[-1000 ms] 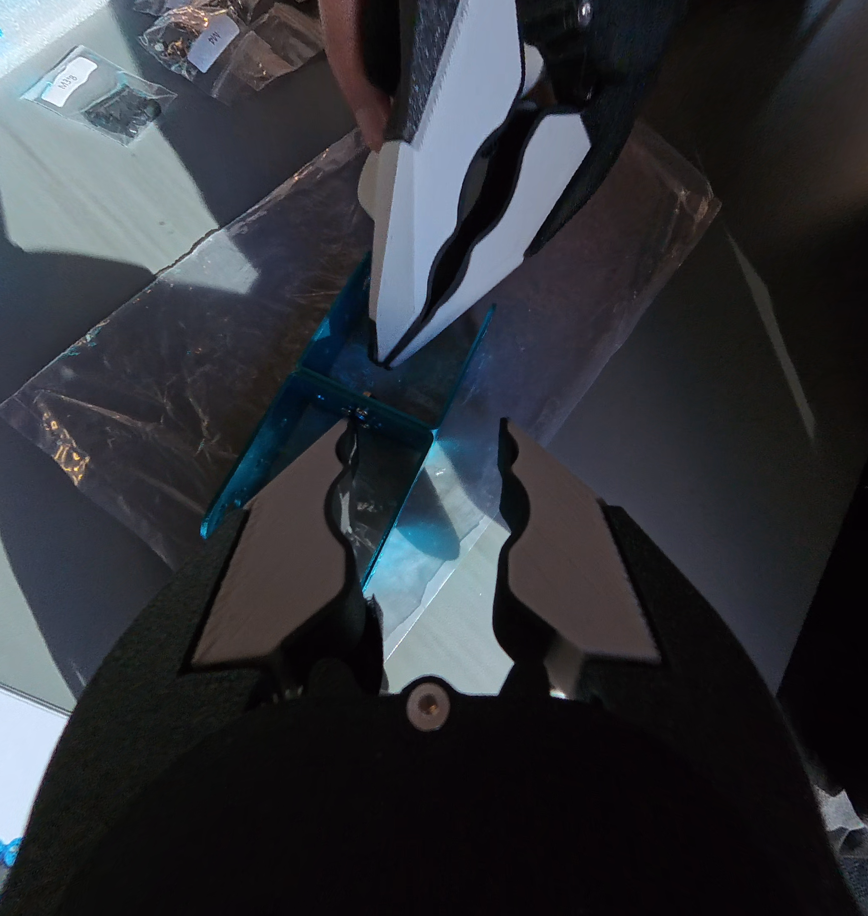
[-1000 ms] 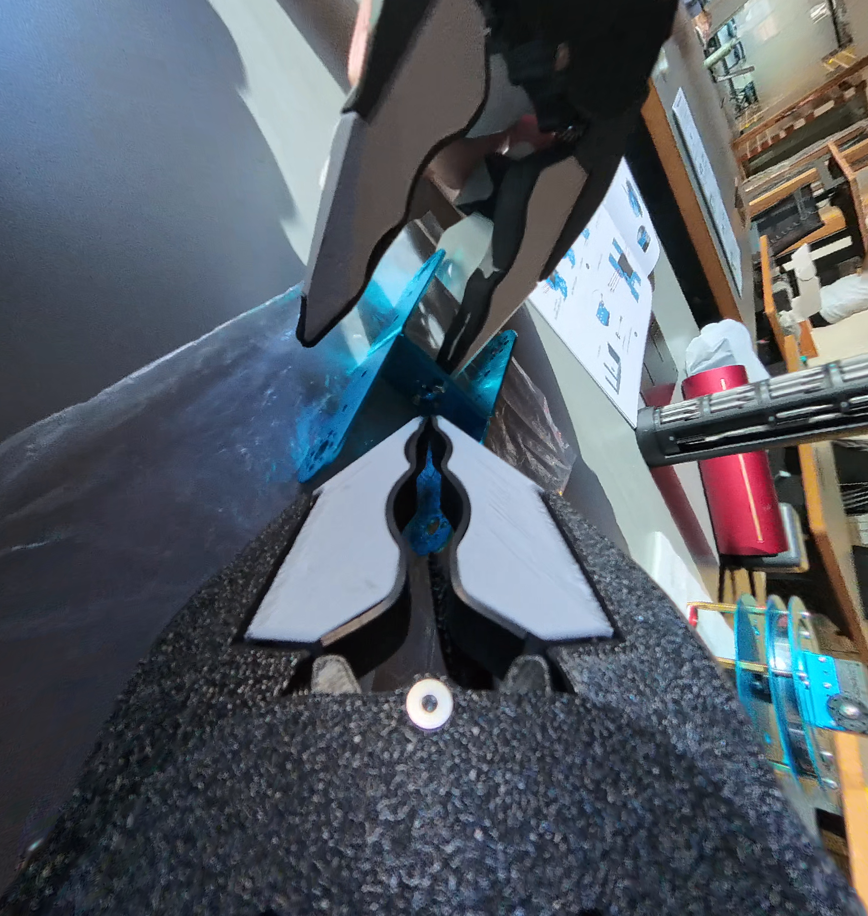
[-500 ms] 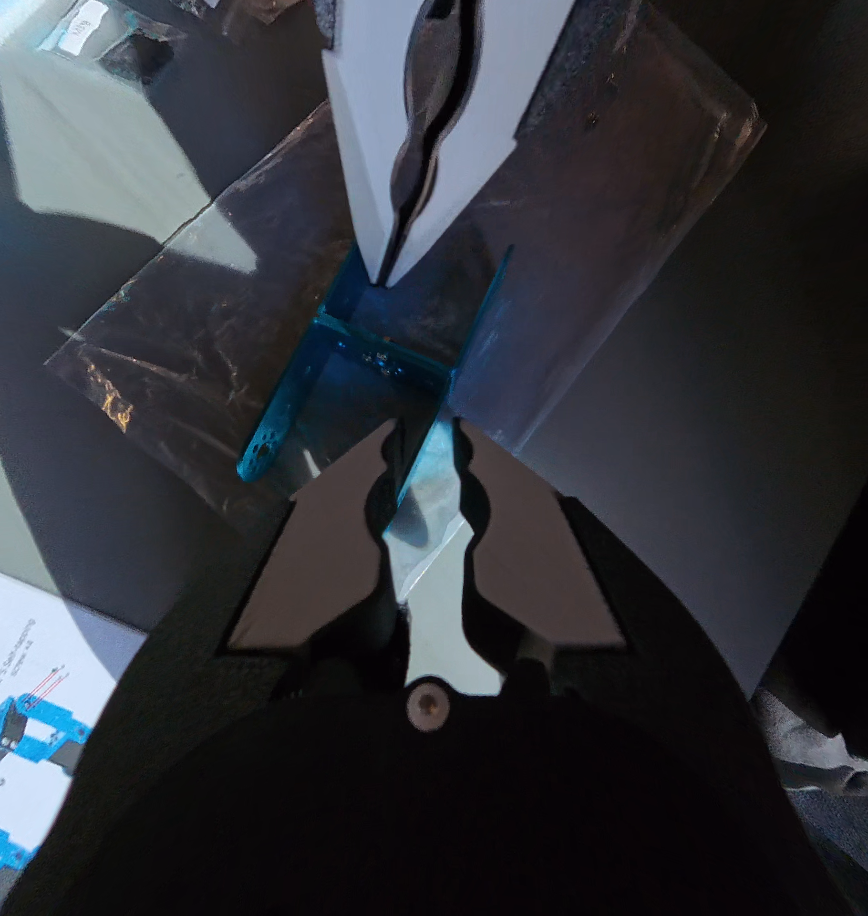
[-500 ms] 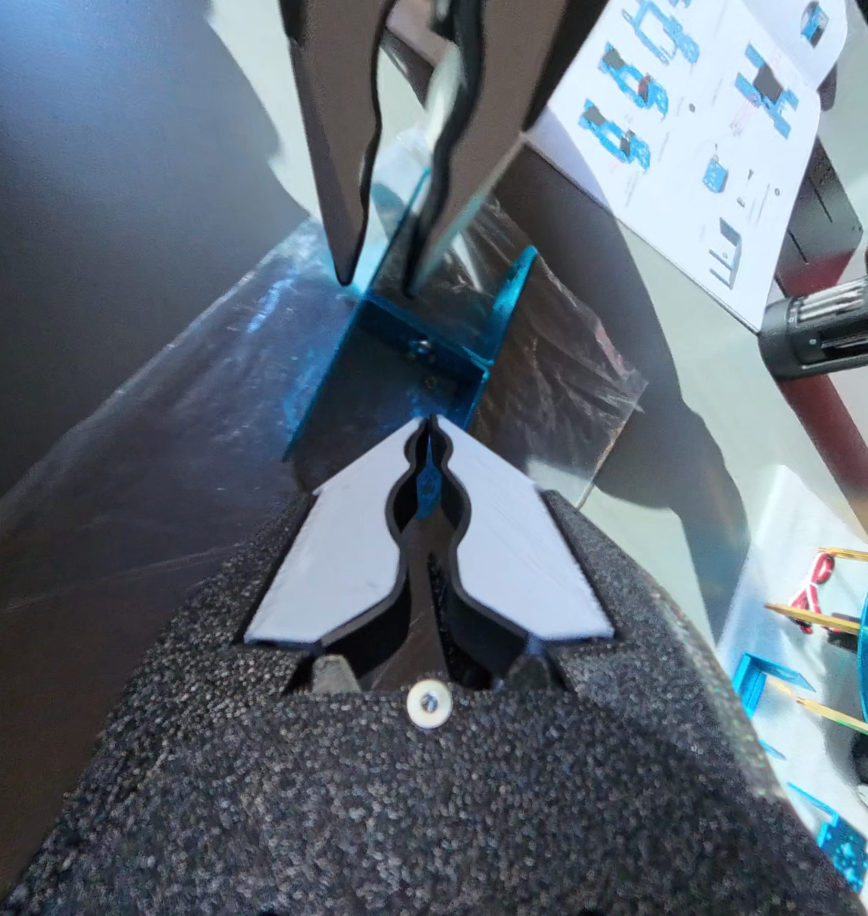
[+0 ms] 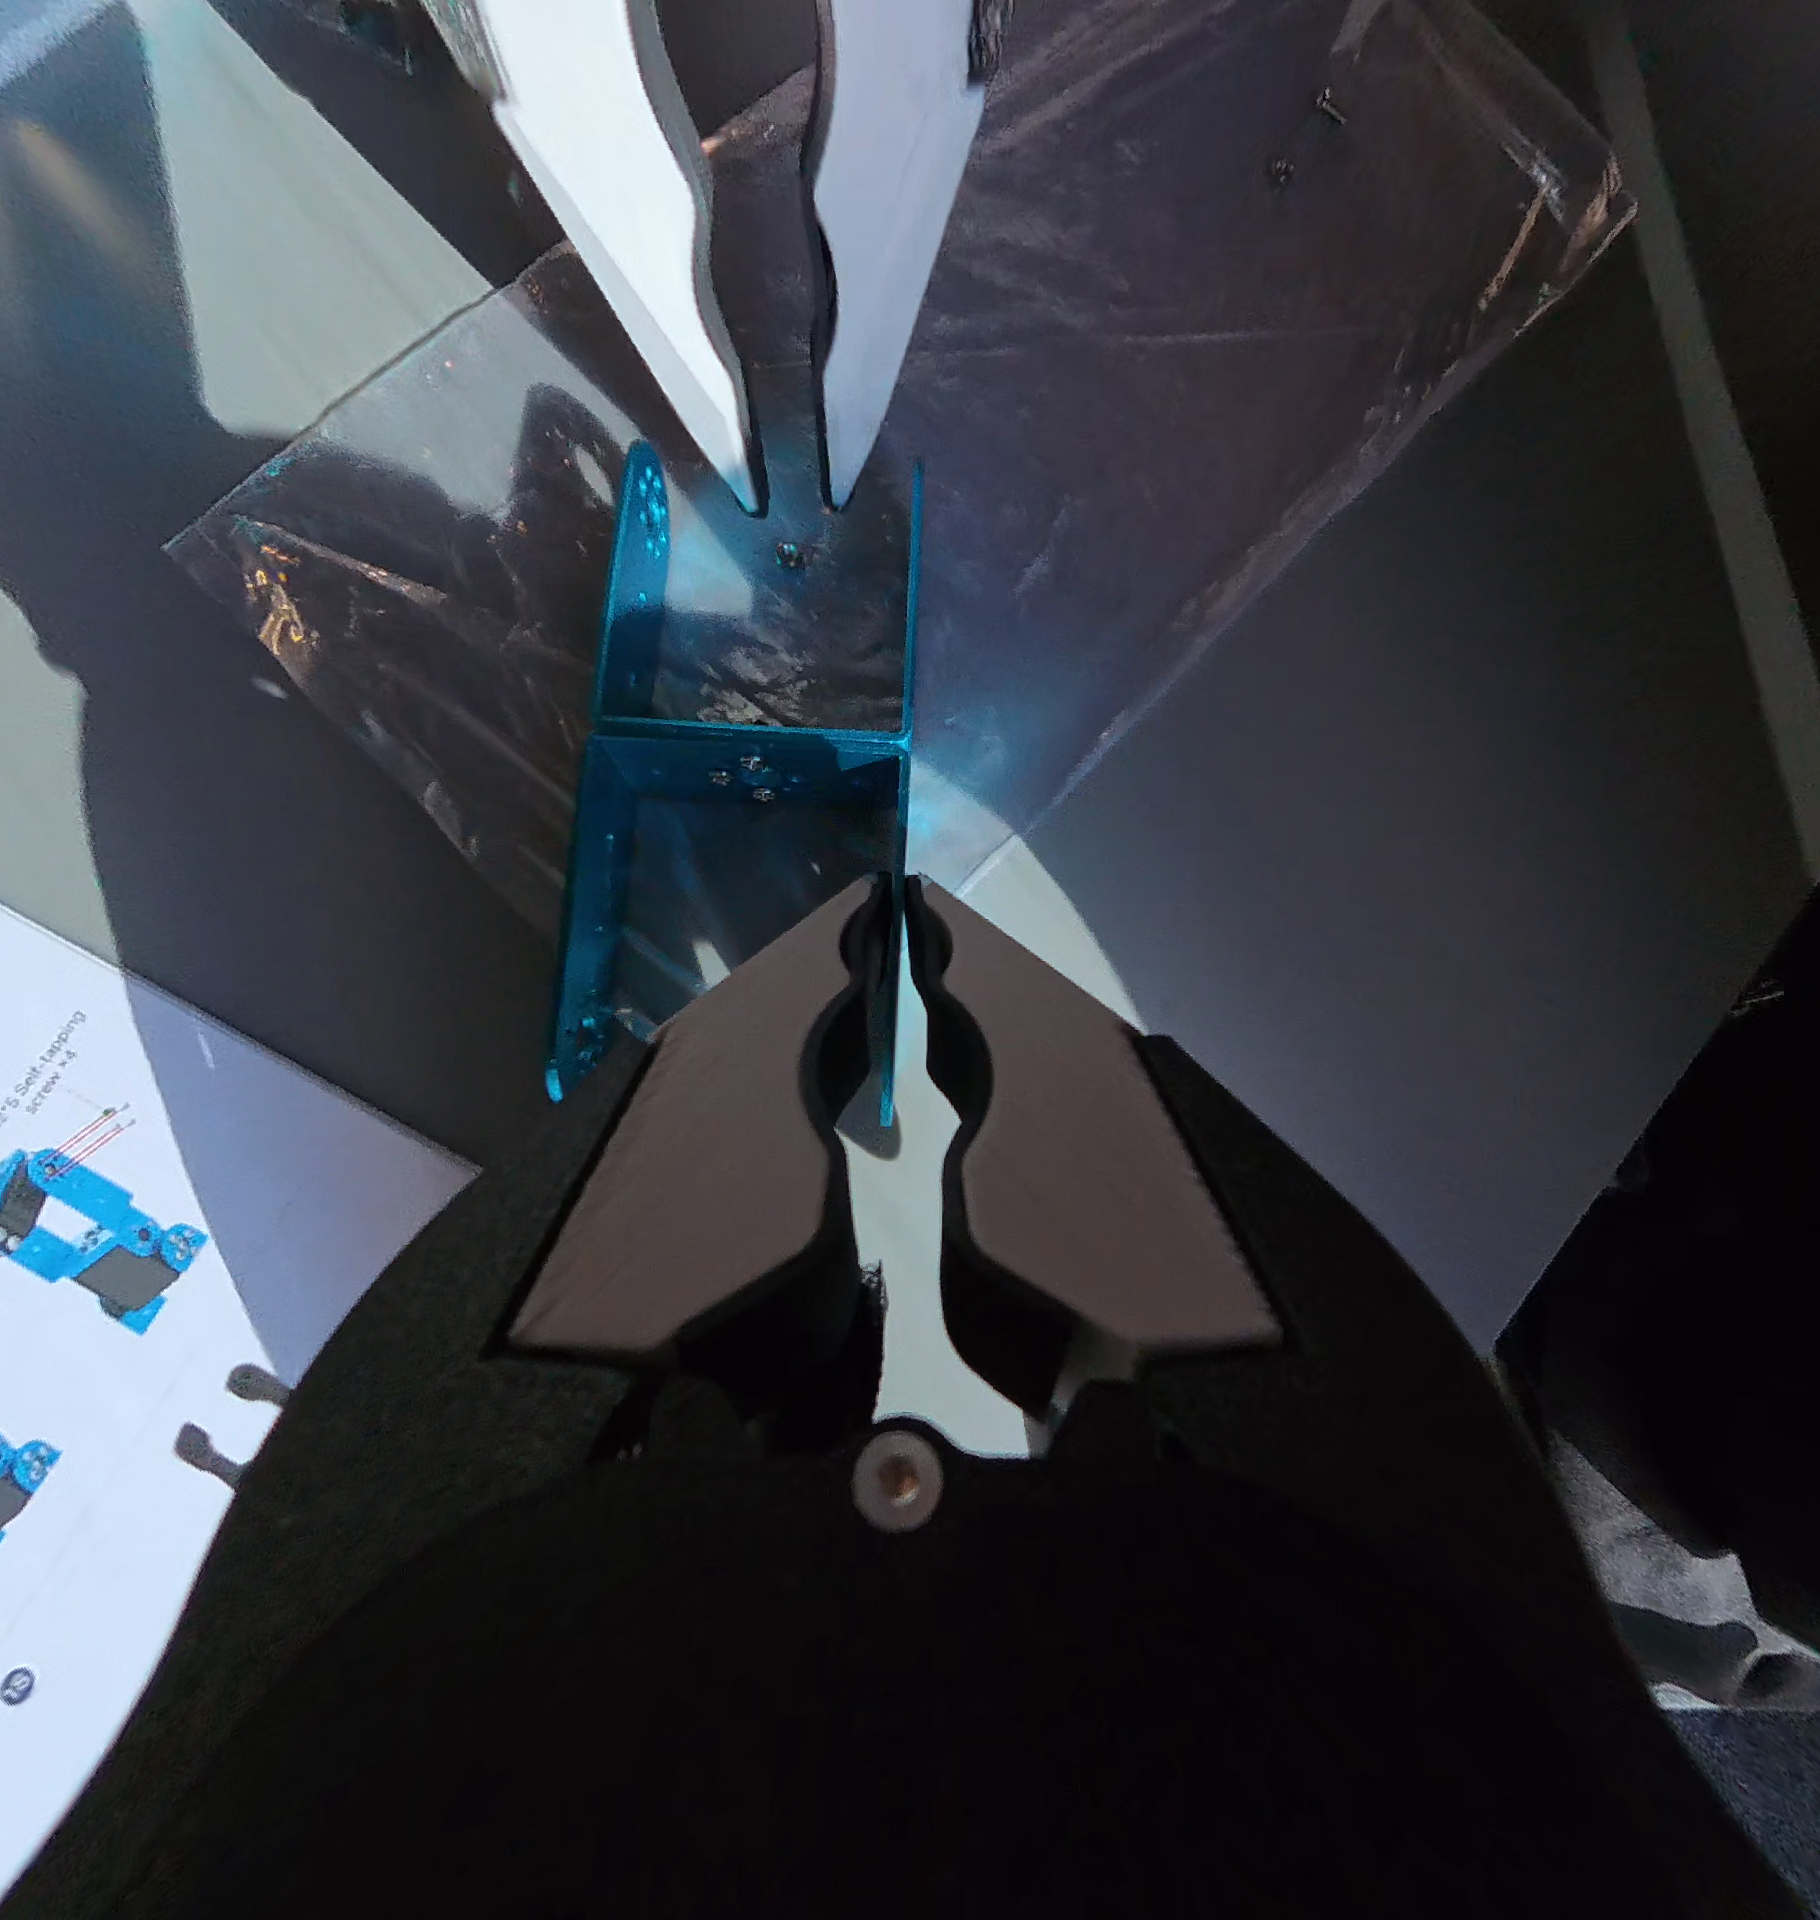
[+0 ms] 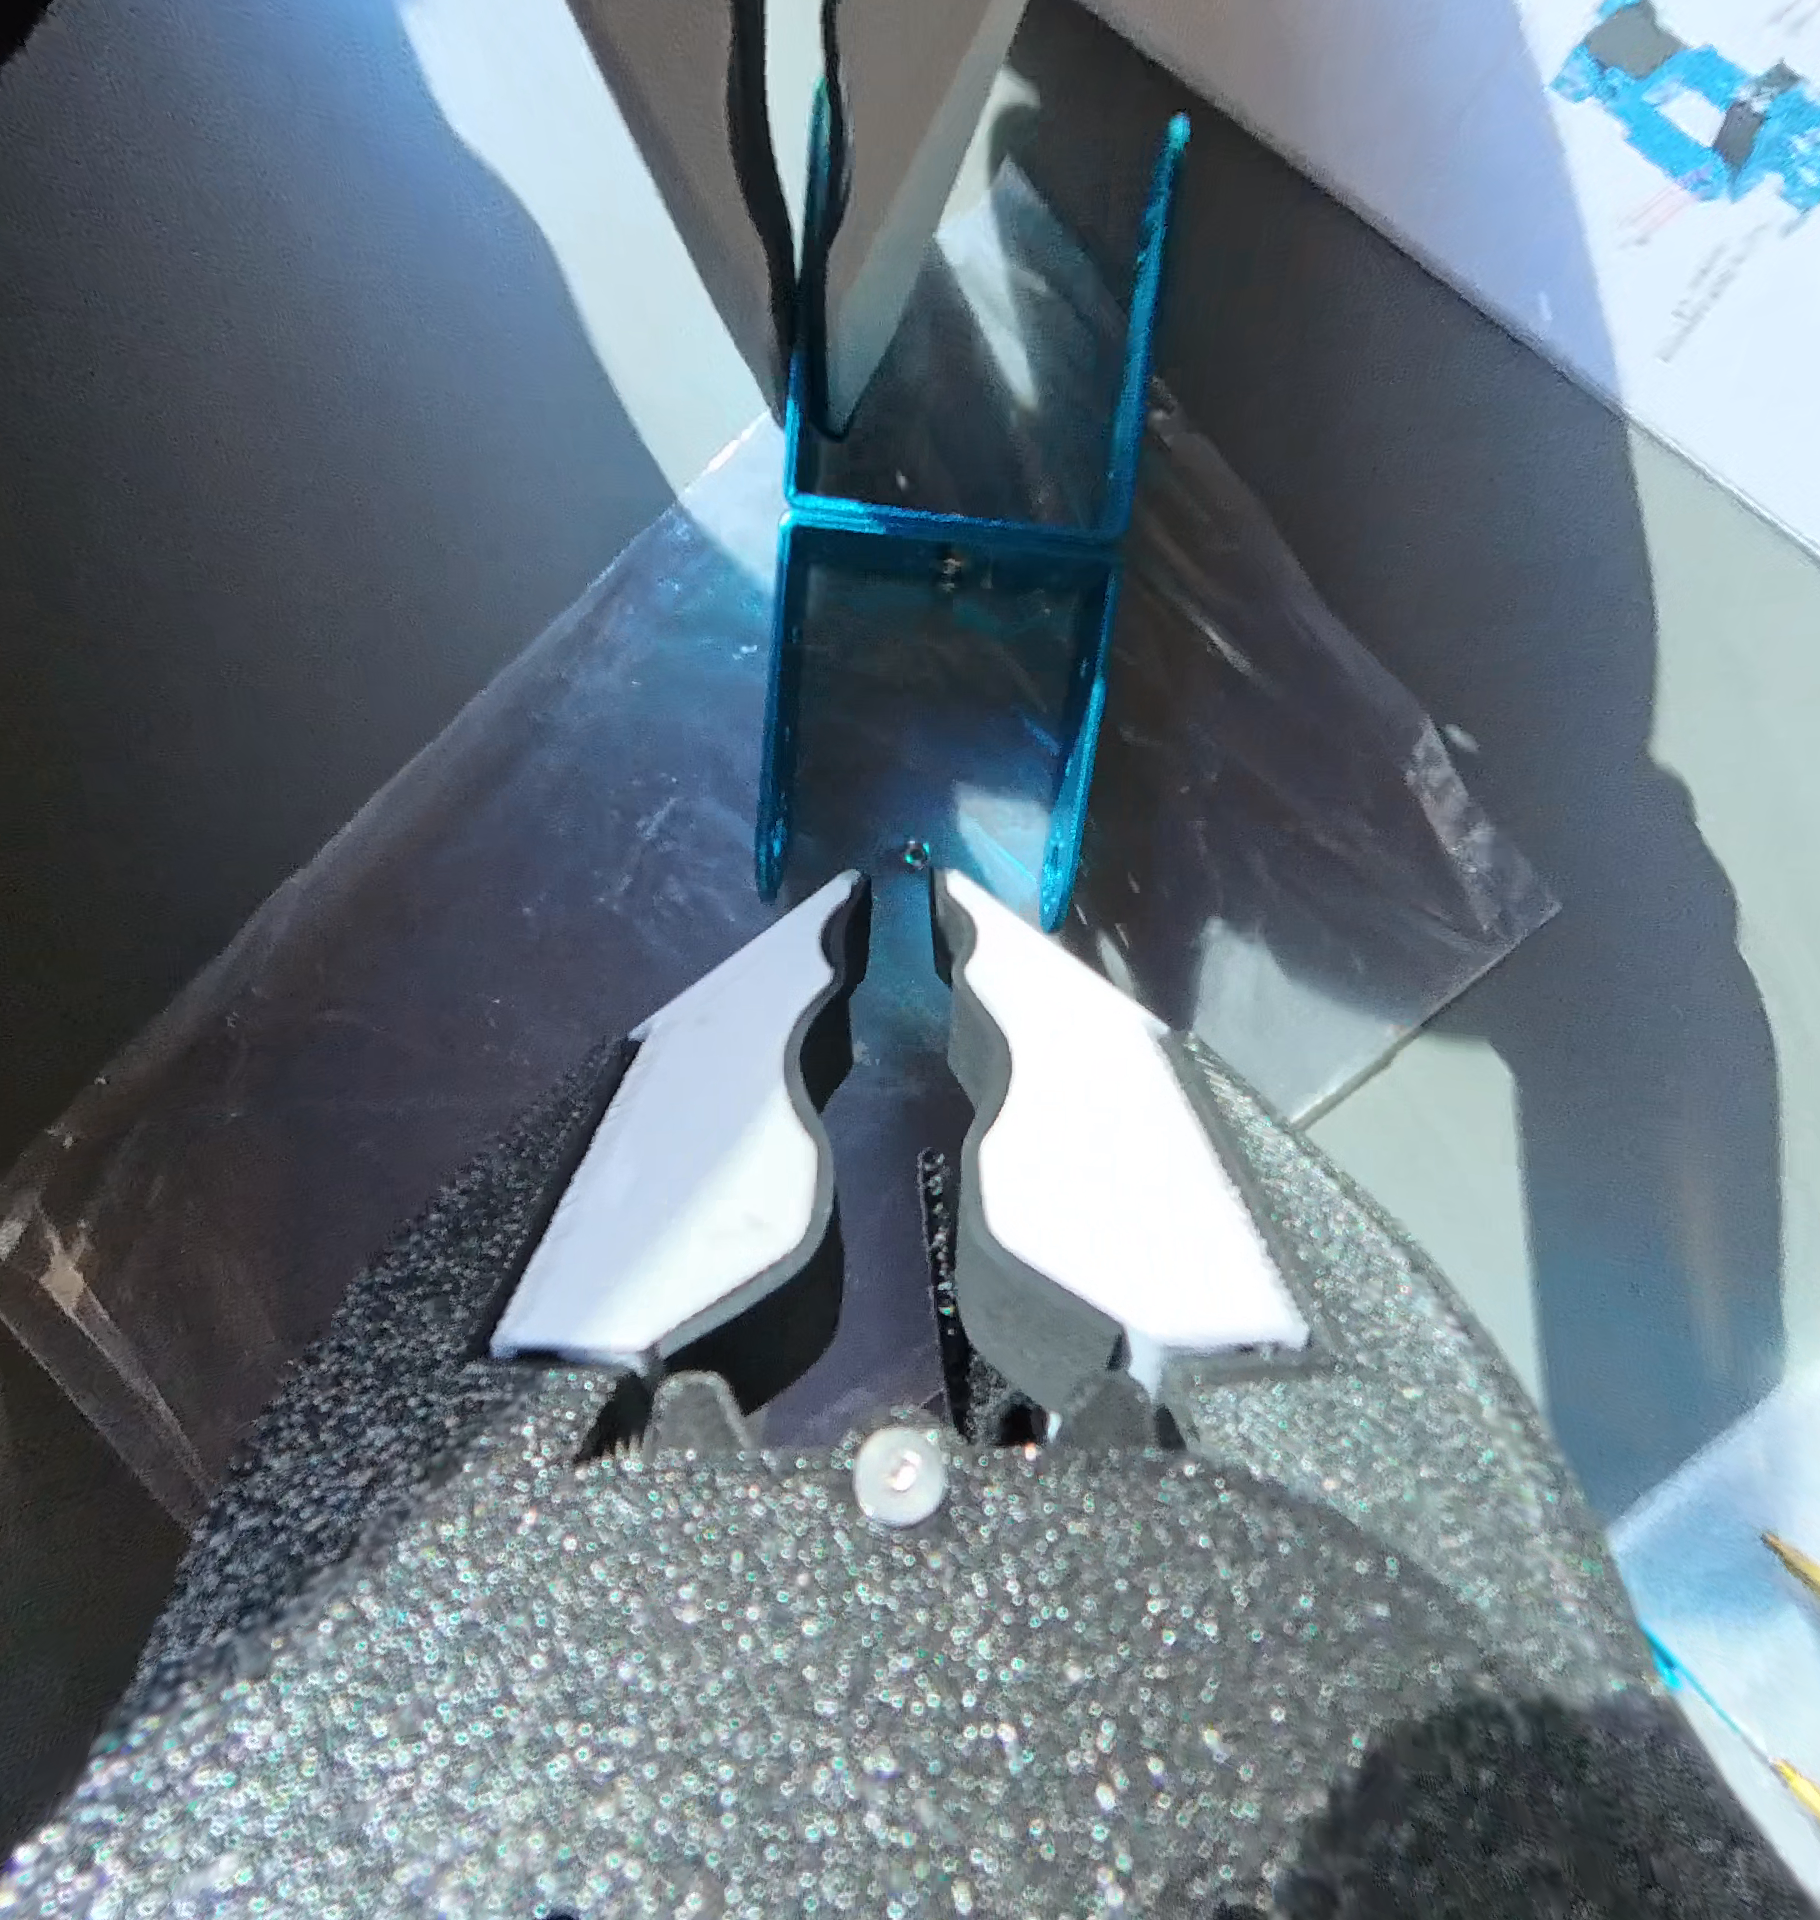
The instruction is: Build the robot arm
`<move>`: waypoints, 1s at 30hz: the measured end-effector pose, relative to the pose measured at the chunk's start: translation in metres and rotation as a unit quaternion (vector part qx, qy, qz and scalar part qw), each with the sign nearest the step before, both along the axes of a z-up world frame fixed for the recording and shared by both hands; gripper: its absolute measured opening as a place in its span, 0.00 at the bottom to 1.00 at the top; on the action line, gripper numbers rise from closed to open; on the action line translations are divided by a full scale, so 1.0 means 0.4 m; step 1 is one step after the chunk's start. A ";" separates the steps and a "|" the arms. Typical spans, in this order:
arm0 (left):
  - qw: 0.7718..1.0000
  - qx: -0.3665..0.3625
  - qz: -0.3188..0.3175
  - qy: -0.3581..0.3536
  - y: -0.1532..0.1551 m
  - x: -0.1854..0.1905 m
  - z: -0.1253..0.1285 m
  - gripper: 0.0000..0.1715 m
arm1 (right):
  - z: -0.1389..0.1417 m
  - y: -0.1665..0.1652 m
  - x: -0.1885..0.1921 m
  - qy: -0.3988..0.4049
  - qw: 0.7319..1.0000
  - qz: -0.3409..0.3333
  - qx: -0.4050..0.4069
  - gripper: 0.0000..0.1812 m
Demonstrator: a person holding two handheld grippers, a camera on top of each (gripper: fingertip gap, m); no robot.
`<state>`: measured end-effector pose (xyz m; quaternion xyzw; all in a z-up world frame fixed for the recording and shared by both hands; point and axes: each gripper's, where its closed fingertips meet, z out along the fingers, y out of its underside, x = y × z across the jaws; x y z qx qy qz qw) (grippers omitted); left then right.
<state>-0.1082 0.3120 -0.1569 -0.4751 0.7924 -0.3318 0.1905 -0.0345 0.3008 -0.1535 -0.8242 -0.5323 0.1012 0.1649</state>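
The left gripper (image 5: pixel 898 883) has its fingers pressed together on one side plate of the blue metal bracket (image 5: pixel 750 769), the thin plate edge sandwiched between the tips. The right gripper (image 6: pixel 898 878) has its fingers a little apart, with nothing between them; they point at a small loose screw (image 6: pixel 916 854) lying just ahead of the tips, between the near arms of the bracket.

The bracket looks like two U-shaped pieces set back to back, with small screws showing in the shared cross plate, so they appear already joined there. It stands on a clear plastic sheet (image 5: pixel 1249 436) spread over the grey worktop (image 5: pixel 1457 831).

A printed sheet with blue diagrams (image 5: pixel 44 1247) lies beside the plastic on the left gripper's side. Two more tiny screws (image 5: pixel 1301 135) lie on the far part of the plastic, well apart from the bracket.
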 end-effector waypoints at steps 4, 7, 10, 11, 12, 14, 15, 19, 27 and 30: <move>1.000 -0.005 0.000 -0.009 -0.002 -0.009 0.001 0.02 | -0.021 0.009 0.001 -0.042 0.999 0.008 0.002 0.05; 1.000 -0.006 0.007 -0.012 -0.001 -0.014 -0.004 0.11 | -0.021 0.011 0.000 -0.054 0.998 0.011 0.001 0.04; 1.000 -0.005 0.012 -0.016 0.003 -0.020 -0.004 0.14 | -0.024 0.009 0.001 -0.059 0.998 0.009 -0.013 0.04; 1.000 -0.006 0.015 -0.021 0.007 -0.020 0.000 0.14 | -0.024 0.009 -0.001 -0.058 0.998 0.010 -0.015 0.03; 0.999 -0.006 0.019 -0.026 0.012 -0.021 0.004 0.14 | -0.025 0.007 -0.002 -0.058 0.998 0.011 -0.018 0.02; 0.999 -0.011 0.019 -0.023 0.017 -0.027 0.007 0.14 | -0.024 0.009 0.000 -0.067 0.997 0.017 -0.014 0.03; 1.000 -0.011 0.020 -0.021 0.020 -0.029 0.006 0.14 | -0.024 0.009 0.000 -0.070 0.997 0.019 -0.015 0.03; 1.000 -0.005 0.016 -0.015 0.020 -0.032 0.001 0.14 | -0.025 0.007 -0.005 -0.082 0.996 0.028 -0.019 0.03; 1.000 -0.002 0.019 -0.016 0.021 -0.025 -0.003 0.14 | -0.026 0.007 -0.008 -0.086 0.995 0.044 -0.023 0.02; 1.000 -0.003 0.015 -0.021 0.016 -0.019 0.006 0.14 | -0.024 0.011 -0.009 -0.064 0.997 0.042 -0.001 0.02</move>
